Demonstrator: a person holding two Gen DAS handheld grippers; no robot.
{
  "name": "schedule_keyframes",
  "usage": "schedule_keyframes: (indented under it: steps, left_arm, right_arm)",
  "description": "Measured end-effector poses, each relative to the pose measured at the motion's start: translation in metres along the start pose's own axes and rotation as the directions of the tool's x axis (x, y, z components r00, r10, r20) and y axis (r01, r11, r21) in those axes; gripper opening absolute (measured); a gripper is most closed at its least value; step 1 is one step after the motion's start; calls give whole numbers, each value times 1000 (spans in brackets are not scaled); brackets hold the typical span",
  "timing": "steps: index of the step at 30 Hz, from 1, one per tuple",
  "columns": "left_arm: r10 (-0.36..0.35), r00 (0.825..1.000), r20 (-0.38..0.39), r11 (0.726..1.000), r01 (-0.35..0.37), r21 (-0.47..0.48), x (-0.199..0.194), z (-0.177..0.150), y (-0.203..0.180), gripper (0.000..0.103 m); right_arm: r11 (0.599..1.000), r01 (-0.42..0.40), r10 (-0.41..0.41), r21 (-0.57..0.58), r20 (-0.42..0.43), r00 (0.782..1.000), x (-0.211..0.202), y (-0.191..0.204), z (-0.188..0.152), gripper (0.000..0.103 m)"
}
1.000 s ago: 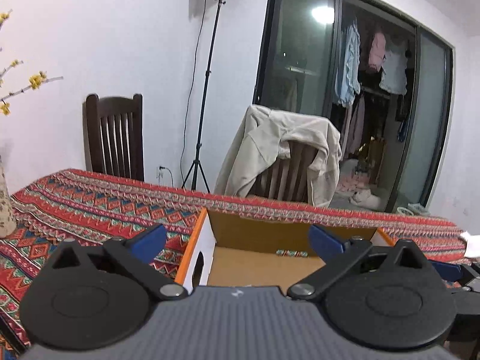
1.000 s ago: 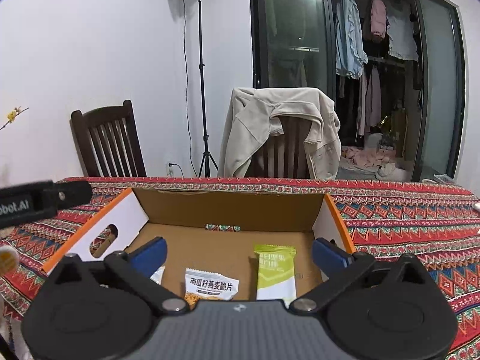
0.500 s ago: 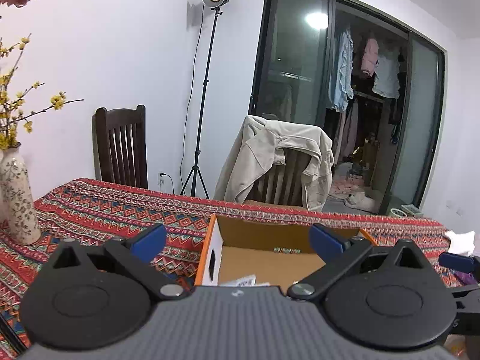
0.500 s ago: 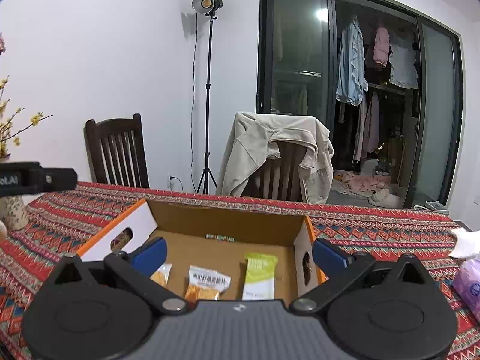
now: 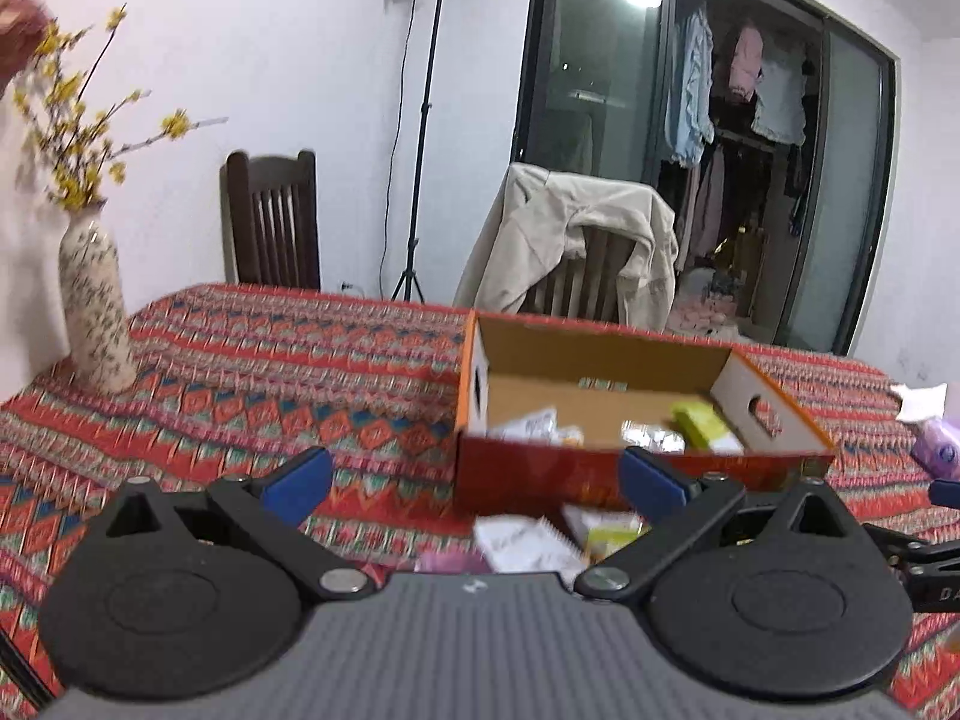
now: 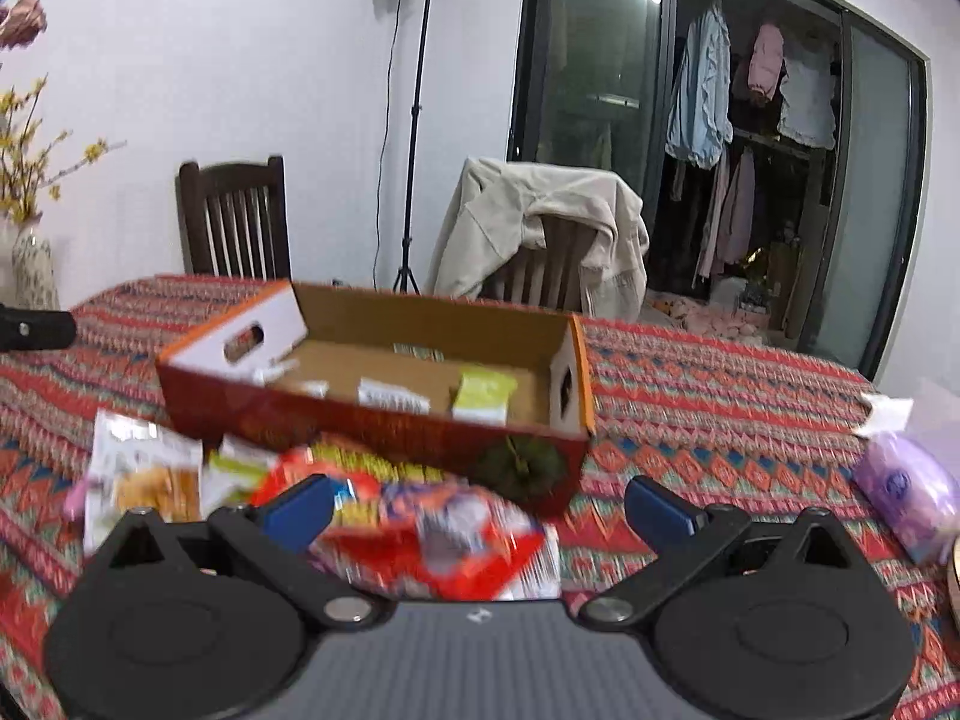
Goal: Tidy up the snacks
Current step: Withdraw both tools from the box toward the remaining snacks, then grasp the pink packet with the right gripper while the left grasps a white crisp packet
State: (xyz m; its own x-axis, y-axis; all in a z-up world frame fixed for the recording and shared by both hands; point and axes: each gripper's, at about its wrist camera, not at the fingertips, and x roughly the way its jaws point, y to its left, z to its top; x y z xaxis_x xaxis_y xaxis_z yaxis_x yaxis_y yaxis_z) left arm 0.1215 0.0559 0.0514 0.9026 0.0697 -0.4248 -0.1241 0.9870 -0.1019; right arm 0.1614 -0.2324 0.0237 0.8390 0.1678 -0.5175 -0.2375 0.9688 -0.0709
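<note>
A red patterned cloth-covered bench (image 6: 690,396) carries an open cardboard box (image 6: 384,414) at frame centre, snack packets inside. A red crinkly snack packet (image 6: 456,546) lies below it. Both the left tool (image 5: 474,480) and right tool (image 6: 480,498) gape wide, empty.

Left wrist view: low over the tablecloth (image 5: 240,372), facing 12 o'clock along the spread fingers toward the cardboard box (image 5: 630,474), box at 1 o'clock, near. Right wrist view: same heading, just above loose snack packets (image 6: 432,534), box (image 6: 372,420) at 11 o'clock, near. Shared by both: box, draped chair (image 5: 576,252), lamp stand (image 6: 414,120), vase (image 5: 96,306).
</note>
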Motion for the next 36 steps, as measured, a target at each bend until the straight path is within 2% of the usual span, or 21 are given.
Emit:
schedule_keyframes:
  steps: [10,22,28,34,36]
  left_arm:
    - [10,997,-75,999,-12,-31,-9,-42,21,103]
    - [22,998,-55,997,-26,-66,0,-63,29,103]
    - [10,997,-77,995,-18,-100,4,-66,35,103]
    - [7,996,-88,994,-16,-104,6,-68,35,103]
    - [9,996,-89,995,-18,-103,6,-68,34,103]
  right_arm:
    - [999,39,-39,-1,-127,991,-3,-15,-46,103]
    - [991,75,-51,111,-204,978,33,-26,-48,103]
    - [986,55,-17,160,-230,973,39,-40,-61,103]
    - [990,41,-11,132,-219,976,30,-42,-68,103]
    - [991,34,-6,132,-205,979,26,-41,-70,100]
